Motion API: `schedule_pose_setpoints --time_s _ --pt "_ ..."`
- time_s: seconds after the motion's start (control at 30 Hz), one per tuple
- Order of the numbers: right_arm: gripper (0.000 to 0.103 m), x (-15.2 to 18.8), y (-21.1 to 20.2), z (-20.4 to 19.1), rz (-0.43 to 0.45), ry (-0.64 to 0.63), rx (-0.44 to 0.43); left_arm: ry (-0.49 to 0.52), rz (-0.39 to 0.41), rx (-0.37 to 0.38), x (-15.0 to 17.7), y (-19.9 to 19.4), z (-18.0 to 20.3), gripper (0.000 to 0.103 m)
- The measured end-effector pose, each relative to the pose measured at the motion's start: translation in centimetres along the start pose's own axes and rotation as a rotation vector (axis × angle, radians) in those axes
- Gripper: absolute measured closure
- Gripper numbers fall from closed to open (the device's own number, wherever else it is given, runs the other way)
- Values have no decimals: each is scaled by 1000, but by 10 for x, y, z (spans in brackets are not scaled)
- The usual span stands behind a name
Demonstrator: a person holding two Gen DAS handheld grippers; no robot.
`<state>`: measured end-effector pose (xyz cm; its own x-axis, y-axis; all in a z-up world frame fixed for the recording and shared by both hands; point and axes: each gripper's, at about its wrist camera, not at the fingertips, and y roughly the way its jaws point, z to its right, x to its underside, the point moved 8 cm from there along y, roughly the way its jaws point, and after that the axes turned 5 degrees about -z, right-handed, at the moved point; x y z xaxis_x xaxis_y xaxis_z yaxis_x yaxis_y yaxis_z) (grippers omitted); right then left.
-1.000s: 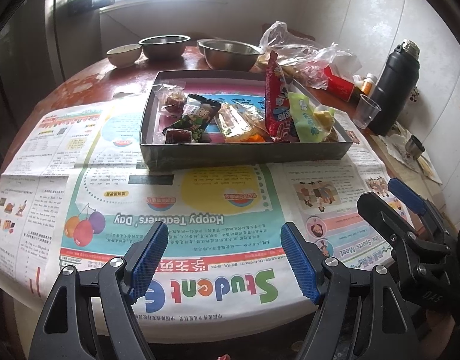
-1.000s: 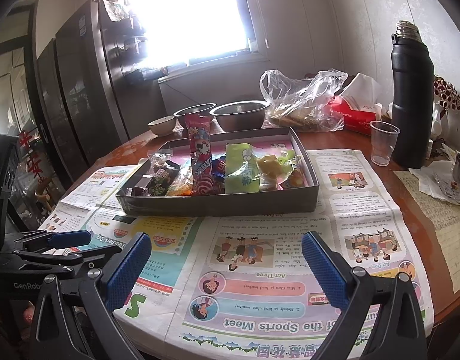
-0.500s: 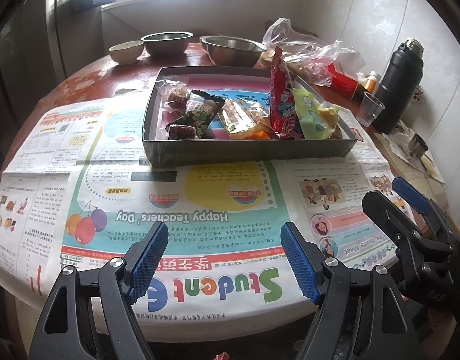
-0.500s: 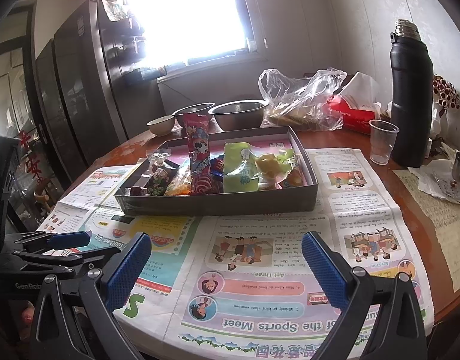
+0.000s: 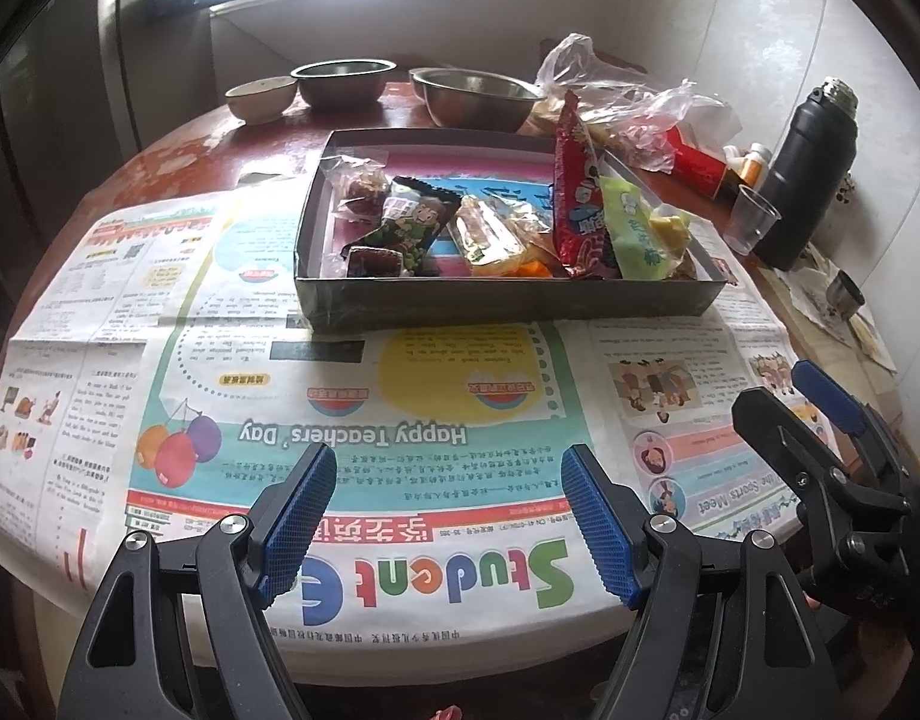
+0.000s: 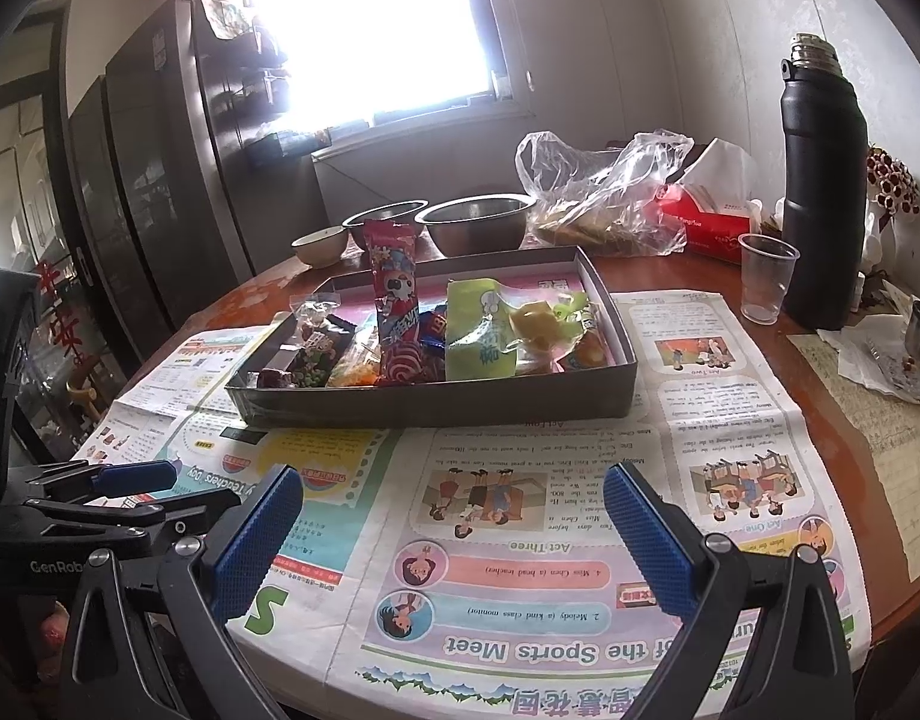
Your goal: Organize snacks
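Observation:
A dark shallow box (image 5: 508,300) (image 6: 435,405) stands on newspaper in the middle of the round table, holding several snack packets. A tall red packet (image 5: 574,204) (image 6: 396,312) leans upright beside a light green packet (image 5: 634,234) (image 6: 478,336); a dark green cartoon packet (image 5: 414,222) lies at the left. My left gripper (image 5: 447,516) hovers open over the newspaper at the table's near edge, nothing between its blue pads. My right gripper (image 6: 453,534) is open too, empty, a little to its right. Both are well short of the box.
Behind the box stand two steel bowls (image 5: 475,99) (image 6: 475,231) and a small ceramic bowl (image 5: 260,97). A clear plastic bag (image 6: 604,198), a red tissue pack (image 6: 709,222), a plastic cup (image 6: 766,285) and a black flask (image 6: 823,186) stand at the right. Papers (image 6: 880,360) lie far right.

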<state>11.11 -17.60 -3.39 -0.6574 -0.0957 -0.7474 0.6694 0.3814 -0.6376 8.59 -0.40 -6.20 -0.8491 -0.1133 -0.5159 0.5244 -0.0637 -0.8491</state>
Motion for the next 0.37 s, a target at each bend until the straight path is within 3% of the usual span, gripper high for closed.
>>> schedule_pose_setpoints --time_s 0.37 --pt "2 -6 6 8 -6 17 9 -55 19 -29 -10 7 -22 24"
